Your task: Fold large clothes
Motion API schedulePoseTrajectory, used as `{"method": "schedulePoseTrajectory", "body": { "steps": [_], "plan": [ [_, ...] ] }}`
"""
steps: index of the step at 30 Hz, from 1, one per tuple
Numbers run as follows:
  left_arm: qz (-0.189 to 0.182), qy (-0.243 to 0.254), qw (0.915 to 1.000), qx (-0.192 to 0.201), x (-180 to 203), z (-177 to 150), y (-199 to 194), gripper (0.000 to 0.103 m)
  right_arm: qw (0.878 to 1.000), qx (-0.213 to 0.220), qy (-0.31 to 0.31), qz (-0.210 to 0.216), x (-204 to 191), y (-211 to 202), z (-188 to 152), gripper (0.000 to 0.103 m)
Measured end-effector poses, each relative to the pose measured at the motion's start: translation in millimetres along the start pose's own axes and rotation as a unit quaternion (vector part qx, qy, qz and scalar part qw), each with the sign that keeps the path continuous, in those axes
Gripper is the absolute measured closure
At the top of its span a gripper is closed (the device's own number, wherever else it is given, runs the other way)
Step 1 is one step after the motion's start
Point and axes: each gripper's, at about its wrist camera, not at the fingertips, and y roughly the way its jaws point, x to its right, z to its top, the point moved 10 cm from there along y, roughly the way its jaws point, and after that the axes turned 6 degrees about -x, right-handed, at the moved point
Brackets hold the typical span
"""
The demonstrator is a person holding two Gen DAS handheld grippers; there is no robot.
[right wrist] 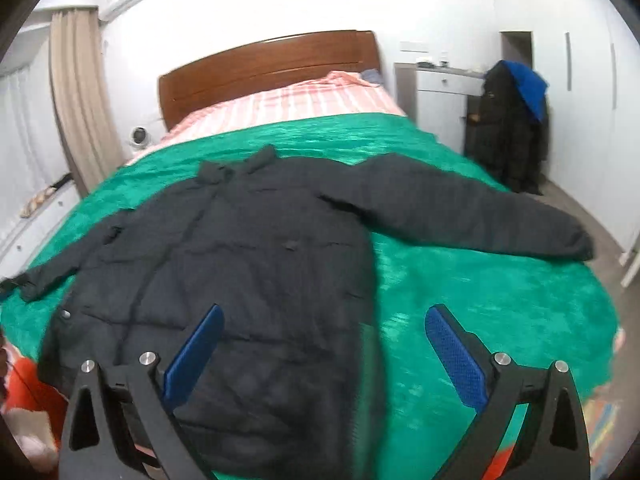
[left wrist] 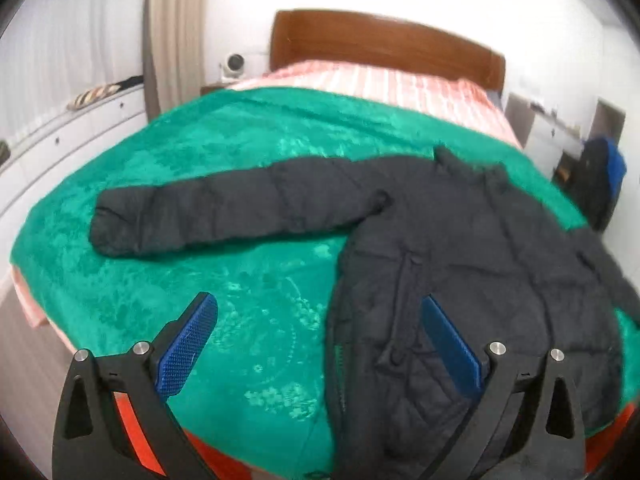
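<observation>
Currently a black puffer coat point(left wrist: 460, 248) is laid flat on the green blanket point(left wrist: 200, 160) of the bed point(right wrist: 272, 64), collar toward the headboard, both sleeves spread out sideways. The hem lies at the near edge of the bed. The left sleeve point(left wrist: 224, 208) is seen stretched straight in the left wrist view; the right sleeve point(right wrist: 480, 216) reaches toward the bed's far side in the right wrist view.

The left hand-held gripper point(left wrist: 320, 340) is held above the coat's lower left edge, jaws spread wide, nothing between them. The right hand-held gripper point(right wrist: 320, 348) is likewise wide open and empty, above the lower right part of the body.

The step in hand is judged to be the first fold, probably a sleeve brought across the body. It is best done with each cuff pinched through the full padding, lifted just clear of the blanket, and laid flat across the chest. The slippery shell should be gripped deep, not at the very edge. The body should be kept from dragging on the plush blanket.
</observation>
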Motion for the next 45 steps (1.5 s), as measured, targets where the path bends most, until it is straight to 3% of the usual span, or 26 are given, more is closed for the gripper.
{"method": "schedulePoseTrajectory", "body": {
  "steps": [2, 4, 8, 11, 16, 21, 24, 26, 28, 45],
  "plan": [
    [-0.002, 0.001, 0.9998, -0.017, 8, -8, 8, 0.001, 1.000, -0.002, 0.002, 0.018, -13, 11, -4, 0.003],
    [-0.025, -0.010, 0.9992, -0.030, 19, -19, 15, 0.001, 0.999, -0.011, 0.018, 0.040, -19, 18, -10, 0.003],
    [-0.065, -0.027, 0.9972, -0.026, 29, -36, 25, 0.001, 0.996, -0.026, 0.044, 0.078, -24, 27, -26, 0.003],
    [-0.057, -0.029, 0.9977, -0.021, 30, -42, 29, 0.001, 0.995, -0.021, 0.023, 0.090, -30, 29, -31, 0.003],
    [-0.045, -0.033, 0.9984, -0.005, 29, -29, 31, 0.001, 0.998, 0.005, -0.017, 0.060, -38, 34, -14, 0.003],
    [-0.044, -0.014, 0.9989, -0.006, 32, -28, 58, 0.001, 0.998, 0.055, -0.021, 0.028, -40, 46, 8, 0.003],
    [-0.039, 0.002, 0.9984, -0.041, 31, -50, 89, 0.001, 0.999, 0.034, -0.030, 0.010, -38, 72, -6, 0.003],
    [-0.061, -0.023, 0.9966, -0.050, 26, -59, 101, 0.000, 0.999, 0.019, -0.047, -0.004, -35, 89, -22, 0.003],
    [-0.073, -0.044, 0.9950, -0.052, 23, -58, 101, 0.000, 0.998, 0.010, -0.058, -0.007, -33, 98, -32, 0.001],
    [-0.084, -0.019, 0.9943, -0.064, 26, -64, 101, 0.000, 0.996, 0.023, -0.084, -0.027, -34, 107, -41, 0.000]
  ]
}}
